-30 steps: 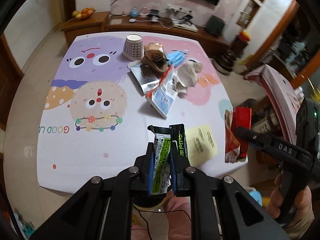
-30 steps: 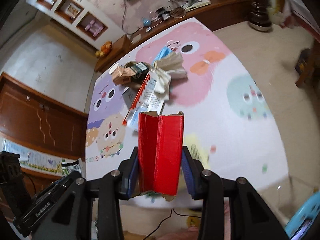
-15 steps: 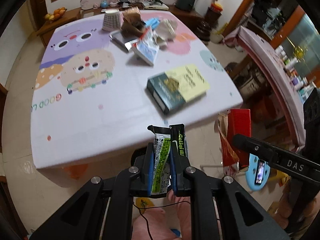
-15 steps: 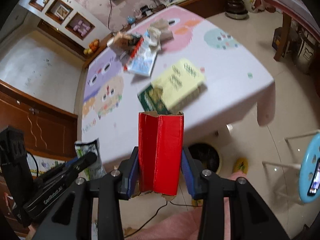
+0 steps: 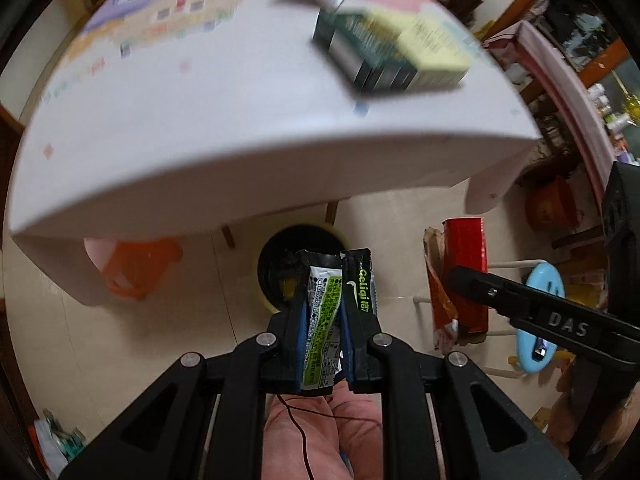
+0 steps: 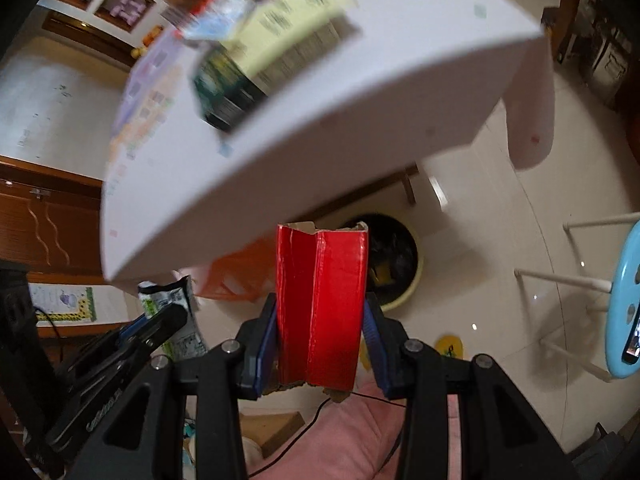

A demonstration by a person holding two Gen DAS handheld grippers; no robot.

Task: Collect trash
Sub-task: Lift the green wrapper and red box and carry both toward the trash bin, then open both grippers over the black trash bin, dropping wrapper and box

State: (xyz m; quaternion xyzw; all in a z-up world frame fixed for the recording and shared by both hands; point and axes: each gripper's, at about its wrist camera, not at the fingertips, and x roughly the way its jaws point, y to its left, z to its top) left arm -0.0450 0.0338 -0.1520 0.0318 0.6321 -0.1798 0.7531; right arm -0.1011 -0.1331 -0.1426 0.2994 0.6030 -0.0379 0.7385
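Above the bin [image 5: 280,264], left gripper [image 5: 324,344] grasps a wrapper [image 5: 322,320]; right gripper [image 6: 320,332] grasps a red carton [image 6: 320,304].

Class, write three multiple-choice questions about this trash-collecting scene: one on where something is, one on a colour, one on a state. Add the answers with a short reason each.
1. Where is the bin?
A. on the table
B. on the floor below the table's edge
C. on the blue stool

2. What colour is the carton in the right gripper?
A. red
B. green
C. white

3. What is the left gripper doing?
A. standing open and empty
B. clamping a wrapper
C. pressing on the table

Answers:
1 B, the dark round bin sits on the tiles under the table rim.
2 A, its face between the pads is red.
3 B, the green-and-black wrapper is pinched between its pads.
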